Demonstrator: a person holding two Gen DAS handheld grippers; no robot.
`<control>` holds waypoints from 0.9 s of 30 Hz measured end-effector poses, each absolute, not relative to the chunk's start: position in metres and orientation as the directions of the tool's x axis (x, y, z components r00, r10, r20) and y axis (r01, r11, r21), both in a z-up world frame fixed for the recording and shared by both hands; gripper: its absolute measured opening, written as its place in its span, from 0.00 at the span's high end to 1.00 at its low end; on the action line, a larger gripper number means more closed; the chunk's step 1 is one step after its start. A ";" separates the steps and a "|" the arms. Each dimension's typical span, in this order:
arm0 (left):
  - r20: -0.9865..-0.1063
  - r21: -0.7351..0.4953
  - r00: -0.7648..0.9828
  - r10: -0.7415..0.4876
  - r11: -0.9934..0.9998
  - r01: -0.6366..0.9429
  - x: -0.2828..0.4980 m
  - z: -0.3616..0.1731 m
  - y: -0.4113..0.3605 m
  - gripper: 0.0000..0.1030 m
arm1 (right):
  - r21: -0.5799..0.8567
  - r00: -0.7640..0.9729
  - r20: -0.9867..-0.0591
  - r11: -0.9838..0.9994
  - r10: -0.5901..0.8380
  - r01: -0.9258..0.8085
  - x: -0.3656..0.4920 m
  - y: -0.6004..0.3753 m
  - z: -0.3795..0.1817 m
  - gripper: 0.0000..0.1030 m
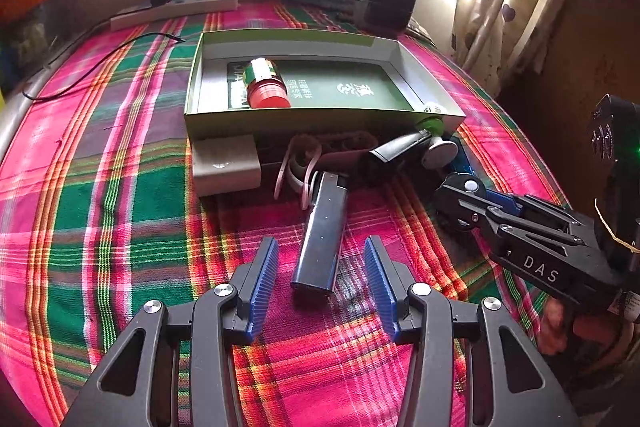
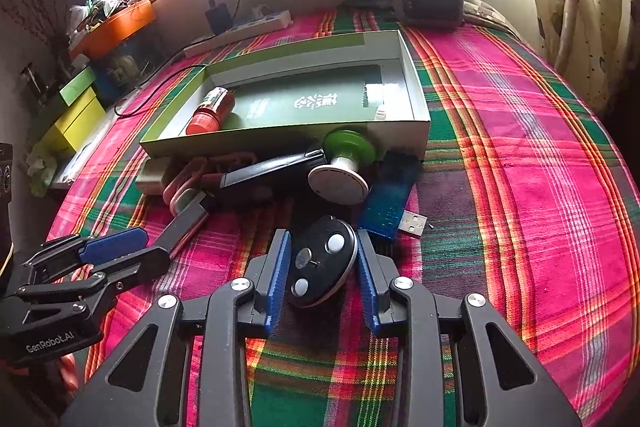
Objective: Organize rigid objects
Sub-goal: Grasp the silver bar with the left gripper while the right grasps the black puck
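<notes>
Key fob, a black oval with pale buttons, lies low in the centre of the right wrist frame on a plaid bedspread, its long axis running along the fingers of the right gripper; the jaws sit against both its flanks, gripping it. Above it in the frame an open green box already holds a red-capped bottle, probably the fob's destination. Left gripper hovers with jaws open and empty around the near end of a dark slim lighter, which points away toward the box, so each hand has its own nearest item
</notes>
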State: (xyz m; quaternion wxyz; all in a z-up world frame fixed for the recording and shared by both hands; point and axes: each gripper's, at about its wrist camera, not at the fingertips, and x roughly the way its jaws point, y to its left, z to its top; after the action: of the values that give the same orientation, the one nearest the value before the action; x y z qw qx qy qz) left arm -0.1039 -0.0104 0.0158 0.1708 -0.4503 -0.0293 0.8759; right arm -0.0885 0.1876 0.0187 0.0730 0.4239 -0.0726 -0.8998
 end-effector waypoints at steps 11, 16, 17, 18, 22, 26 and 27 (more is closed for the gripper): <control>-0.795 -0.143 -0.542 0.273 -0.952 -0.270 -0.115 0.014 0.002 0.57 | 0.179 -0.636 -0.747 -0.980 -0.192 0.085 -0.083 0.190 0.020 0.73; -0.800 -0.087 -0.556 0.226 -0.961 -0.264 -0.118 0.013 0.010 0.57 | 0.188 -0.639 -0.744 -0.979 -0.194 0.078 -0.080 0.195 0.021 0.73; -0.801 -0.081 -0.558 0.217 -0.963 -0.258 -0.119 0.012 0.010 0.57 | 0.190 -0.640 -0.743 -0.979 -0.195 0.076 -0.080 0.198 0.021 0.73; -0.802 -0.074 -0.560 0.209 -0.965 -0.253 -0.119 0.012 0.011 0.57 | 0.191 -0.640 -0.743 -0.979 -0.195 0.076 -0.079 0.198 0.021 0.73; -0.801 -0.055 -0.567 0.190 -0.968 -0.246 -0.119 0.012 0.014 0.57 | 0.203 -0.642 -0.739 -0.976 -0.205 0.079 -0.078 0.202 0.021 0.73; -0.801 -0.037 -0.573 0.175 -0.969 -0.243 -0.117 0.011 0.017 0.58 | 0.212 -0.641 -0.737 -0.974 -0.215 0.084 -0.077 0.203 0.021 0.73; -0.801 -0.032 -0.575 0.169 -0.970 -0.241 -0.117 0.011 0.017 0.58 | 0.214 -0.639 -0.737 -0.973 -0.219 0.086 -0.077 0.202 0.021 0.73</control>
State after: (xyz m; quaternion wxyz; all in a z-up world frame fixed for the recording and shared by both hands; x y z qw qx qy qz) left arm -0.1166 0.0172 0.0111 0.1158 -0.4464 0.0404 0.8864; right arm -0.0772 0.2023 0.0208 0.0845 0.4163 -0.0797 -0.9018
